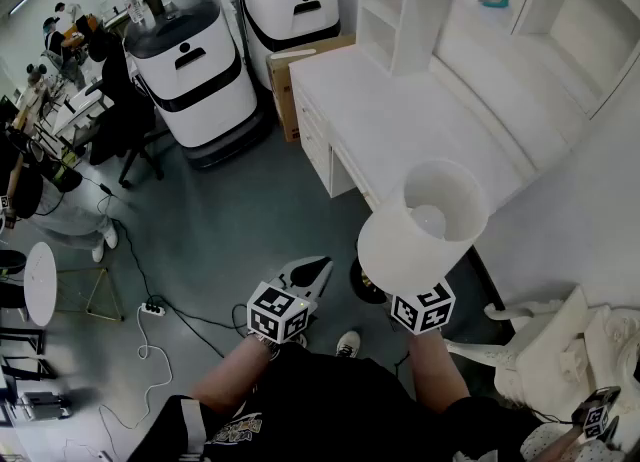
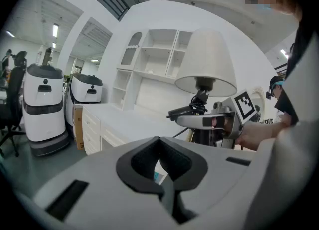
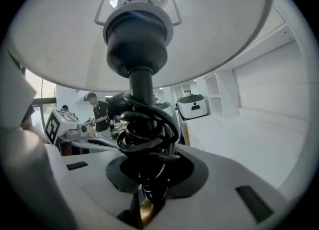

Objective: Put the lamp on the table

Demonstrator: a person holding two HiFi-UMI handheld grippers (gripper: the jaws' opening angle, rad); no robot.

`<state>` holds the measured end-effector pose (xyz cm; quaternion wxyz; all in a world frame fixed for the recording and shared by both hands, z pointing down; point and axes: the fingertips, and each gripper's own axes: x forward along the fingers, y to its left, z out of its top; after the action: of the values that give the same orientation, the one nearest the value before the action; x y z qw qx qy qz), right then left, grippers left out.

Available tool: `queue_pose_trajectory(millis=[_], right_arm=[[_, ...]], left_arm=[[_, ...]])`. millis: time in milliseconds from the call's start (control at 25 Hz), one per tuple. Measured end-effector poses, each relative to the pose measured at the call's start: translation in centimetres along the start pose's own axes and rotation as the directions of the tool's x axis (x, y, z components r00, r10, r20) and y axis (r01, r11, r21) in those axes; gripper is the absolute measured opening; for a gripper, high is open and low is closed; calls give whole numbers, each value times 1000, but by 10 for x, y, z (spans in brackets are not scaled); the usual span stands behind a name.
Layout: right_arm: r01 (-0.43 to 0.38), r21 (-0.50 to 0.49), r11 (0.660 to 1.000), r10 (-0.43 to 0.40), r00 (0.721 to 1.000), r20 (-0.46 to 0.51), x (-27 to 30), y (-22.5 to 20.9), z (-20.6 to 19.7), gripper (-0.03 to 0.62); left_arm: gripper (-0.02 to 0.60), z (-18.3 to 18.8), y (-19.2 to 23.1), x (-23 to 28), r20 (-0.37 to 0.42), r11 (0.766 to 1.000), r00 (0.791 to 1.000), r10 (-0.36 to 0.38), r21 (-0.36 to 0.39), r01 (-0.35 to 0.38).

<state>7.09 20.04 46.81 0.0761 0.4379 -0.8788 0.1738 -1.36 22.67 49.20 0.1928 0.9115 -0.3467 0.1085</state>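
Over by the white table [image 1: 400,115], head view first: the lamp [image 1: 412,245] is up in the air, not on the tabletop, hanging over the grey floor [image 1: 230,240] just beside the table's front edge. The right gripper [image 1: 421,306] is tucked under the white shade [image 1: 445,195]. The left gripper [image 1: 306,276] sits next to it with nothing in it. Left gripper view: its jaws are pressed together and empty, and across from it you can see the lamp upright in the other gripper, table behind. Right gripper view: jaws clamped on the lamp's black stem [image 3: 141,82], right where the black cord [image 3: 145,127] is bundled around it, shade overhead.
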Motion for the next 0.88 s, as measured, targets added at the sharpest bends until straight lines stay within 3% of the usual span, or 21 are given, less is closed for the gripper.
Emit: queue_pose_trajectory(millis=[880], right_arm=[[-31, 13, 999, 31, 999, 13, 23, 3, 4, 91]], left_arm=[[6, -2, 23, -5, -18, 999, 999, 30, -14, -31]])
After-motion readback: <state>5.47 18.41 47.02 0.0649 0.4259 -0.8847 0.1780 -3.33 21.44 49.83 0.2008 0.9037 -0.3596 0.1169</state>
